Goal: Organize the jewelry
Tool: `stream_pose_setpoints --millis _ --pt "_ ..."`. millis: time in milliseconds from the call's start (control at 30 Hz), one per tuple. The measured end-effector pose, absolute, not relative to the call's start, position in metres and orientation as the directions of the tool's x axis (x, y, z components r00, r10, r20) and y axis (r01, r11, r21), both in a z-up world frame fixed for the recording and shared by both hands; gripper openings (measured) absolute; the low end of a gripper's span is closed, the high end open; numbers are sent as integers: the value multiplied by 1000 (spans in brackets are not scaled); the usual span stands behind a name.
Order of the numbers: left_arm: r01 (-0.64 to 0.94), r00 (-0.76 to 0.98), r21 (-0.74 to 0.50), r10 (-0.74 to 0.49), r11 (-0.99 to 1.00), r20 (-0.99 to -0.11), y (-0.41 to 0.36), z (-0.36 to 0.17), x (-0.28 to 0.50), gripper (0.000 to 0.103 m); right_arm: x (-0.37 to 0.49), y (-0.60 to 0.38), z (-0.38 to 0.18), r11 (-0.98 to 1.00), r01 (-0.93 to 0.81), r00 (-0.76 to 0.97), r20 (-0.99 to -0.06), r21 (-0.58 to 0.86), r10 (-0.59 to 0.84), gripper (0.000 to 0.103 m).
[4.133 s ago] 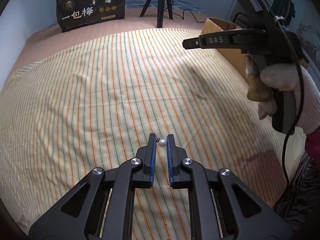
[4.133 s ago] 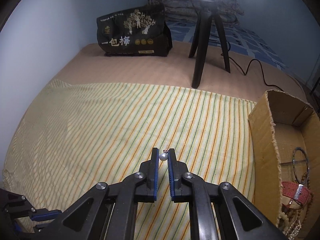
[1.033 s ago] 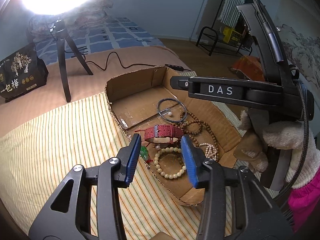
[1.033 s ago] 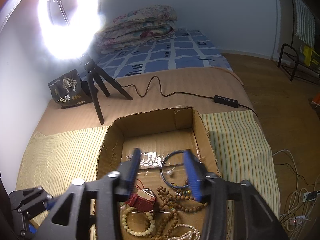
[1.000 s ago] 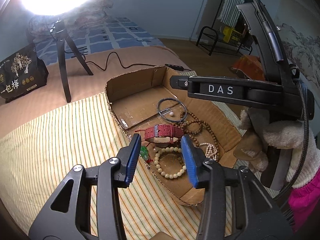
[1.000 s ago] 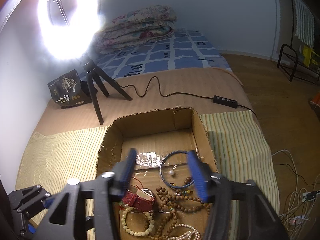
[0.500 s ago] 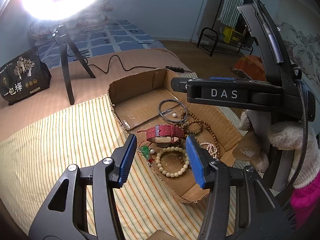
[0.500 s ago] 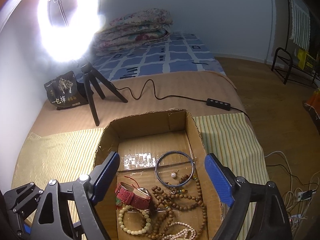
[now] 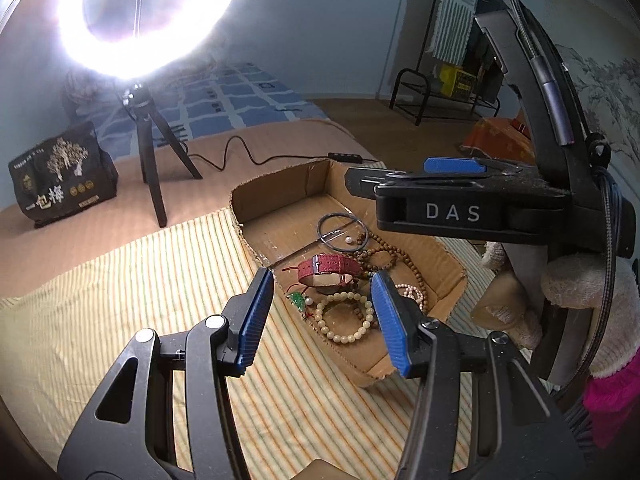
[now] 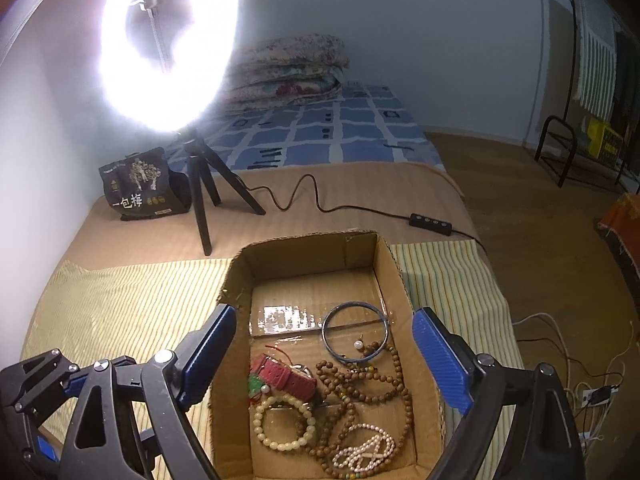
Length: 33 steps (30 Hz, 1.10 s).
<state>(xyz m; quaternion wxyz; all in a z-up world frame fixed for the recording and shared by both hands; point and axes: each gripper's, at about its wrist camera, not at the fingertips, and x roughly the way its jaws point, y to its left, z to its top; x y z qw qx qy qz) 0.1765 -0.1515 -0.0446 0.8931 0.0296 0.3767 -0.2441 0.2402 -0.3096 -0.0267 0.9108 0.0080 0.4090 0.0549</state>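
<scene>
Cardboard box (image 10: 390, 258) of jewelry sits near tripod (image 10: 200, 196) and black bag (image 10: 140, 186).

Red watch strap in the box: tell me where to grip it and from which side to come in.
Grip the red watch strap across its band, coming straight down from above. It lies in the cardboard box near the left wall, so a side approach looks blocked. Close across the narrow width, on the stretch clear of the cream bead bracelet and the brown bead strand. The right gripper hangs open over the box.

The right gripper (image 10: 324, 360) hung spread wide above a cardboard box (image 10: 384, 264). Bracelets (image 10: 284, 424) and beads lay inside.
</scene>
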Motion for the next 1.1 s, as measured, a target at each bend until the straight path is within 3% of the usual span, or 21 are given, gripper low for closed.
stream_pose_setpoints --millis 200,267,467,1100 --pt "465 627 -115 -418 878 -657 -140 -27 155 53 214 -302 -5 993 -98 693 -712 62 112 96" --pt "464 638 -117 -423 878 -643 -135 -21 148 61 205 -300 2 994 -93 708 -699 54 104 99" --pt "466 665 -97 -420 880 -618 -125 -8 126 64 177 -293 20 996 -85 745 -663 10 70 103" --pt "448 730 -55 -400 892 -554 -105 13 80 85 113 -296 36 999 -41 803 -596 -6 30 103"
